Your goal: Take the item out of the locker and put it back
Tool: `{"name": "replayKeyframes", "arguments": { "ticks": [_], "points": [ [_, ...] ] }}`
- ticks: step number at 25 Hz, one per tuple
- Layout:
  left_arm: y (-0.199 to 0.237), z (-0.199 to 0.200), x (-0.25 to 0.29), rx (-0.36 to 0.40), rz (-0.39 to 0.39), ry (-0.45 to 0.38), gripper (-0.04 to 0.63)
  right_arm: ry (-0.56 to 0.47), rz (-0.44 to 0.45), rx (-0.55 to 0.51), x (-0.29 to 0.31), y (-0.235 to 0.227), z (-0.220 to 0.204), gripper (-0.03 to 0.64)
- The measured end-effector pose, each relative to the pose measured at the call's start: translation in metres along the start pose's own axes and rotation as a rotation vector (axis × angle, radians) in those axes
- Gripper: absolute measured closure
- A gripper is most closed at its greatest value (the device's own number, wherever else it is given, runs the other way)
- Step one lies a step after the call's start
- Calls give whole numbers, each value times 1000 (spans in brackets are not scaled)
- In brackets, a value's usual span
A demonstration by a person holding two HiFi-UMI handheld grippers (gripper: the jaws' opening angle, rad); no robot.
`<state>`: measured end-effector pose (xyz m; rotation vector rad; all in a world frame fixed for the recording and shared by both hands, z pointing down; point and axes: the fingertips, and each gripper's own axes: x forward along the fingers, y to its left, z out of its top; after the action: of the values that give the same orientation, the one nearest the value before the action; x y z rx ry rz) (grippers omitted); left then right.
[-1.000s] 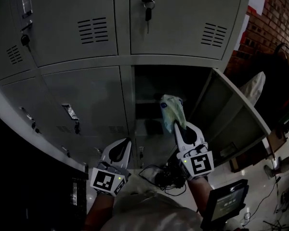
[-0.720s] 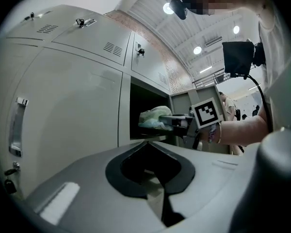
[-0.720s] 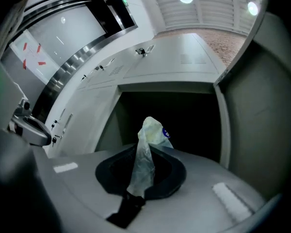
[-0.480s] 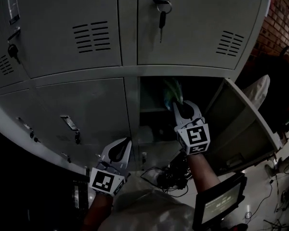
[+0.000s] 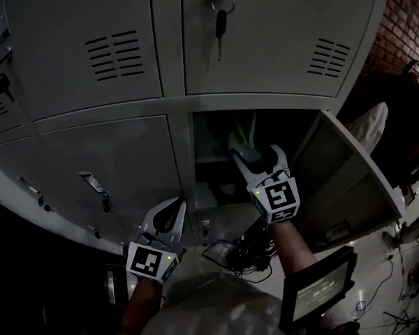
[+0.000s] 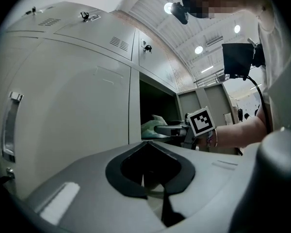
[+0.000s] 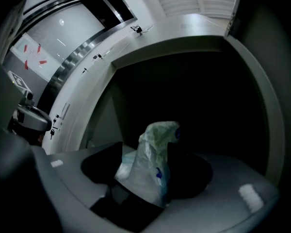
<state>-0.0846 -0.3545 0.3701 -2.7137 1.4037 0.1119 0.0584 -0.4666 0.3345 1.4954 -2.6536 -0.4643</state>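
Note:
A crumpled pale green plastic bag (image 5: pixel 243 132) stands inside the open lower locker compartment (image 5: pixel 213 135). My right gripper (image 5: pixel 255 152) reaches into the opening and its jaws are opening, with the bag (image 7: pixel 153 159) between them; it leans against the right jaw and stands clear of the left one. In the left gripper view the bag (image 6: pixel 151 126) and the right gripper (image 6: pixel 169 128) show at the locker's mouth. My left gripper (image 5: pixel 176 204) hangs low in front of the closed lower left door, shut and empty, as its own view (image 6: pixel 146 147) shows.
The compartment's door (image 5: pixel 346 180) swings open to the right. A key (image 5: pixel 218 16) hangs in the upper door's lock. A tablet (image 5: pixel 320 290) and cables (image 5: pixel 248 251) lie low near the person. A brick wall (image 5: pixel 401 19) is at the far right.
The right gripper carried the bag up and forward into the locker, and its jaws have spread apart around it. The left gripper has stayed where it was.

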Motion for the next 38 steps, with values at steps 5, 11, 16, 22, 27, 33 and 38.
{"name": "replayKeyframes", "arguments": {
  "ticks": [5,11,16,22,27,33,38],
  "points": [
    [0,4,-9,0,-1,-5,590,-142,-106,11,-42,-3,42,452],
    [-6,2,-23,-30,-33,0,591,-45,-107,42,-86,30,24,609],
    [-49,-4,-55,-46,-70,17,591,-27,-85,71,-134,64,20,612],
    [-117,-8,-118,-49,-12,38,591,-63,-36,108,-219,90,32,616],
    [-183,-9,-163,-33,33,54,591,-36,29,168,-308,123,27,617],
    [-216,9,-202,-41,55,34,591,-16,100,192,-370,164,40,617],
    [-220,22,-210,-30,32,19,590,-31,69,170,-373,167,59,617]
  ]
}}
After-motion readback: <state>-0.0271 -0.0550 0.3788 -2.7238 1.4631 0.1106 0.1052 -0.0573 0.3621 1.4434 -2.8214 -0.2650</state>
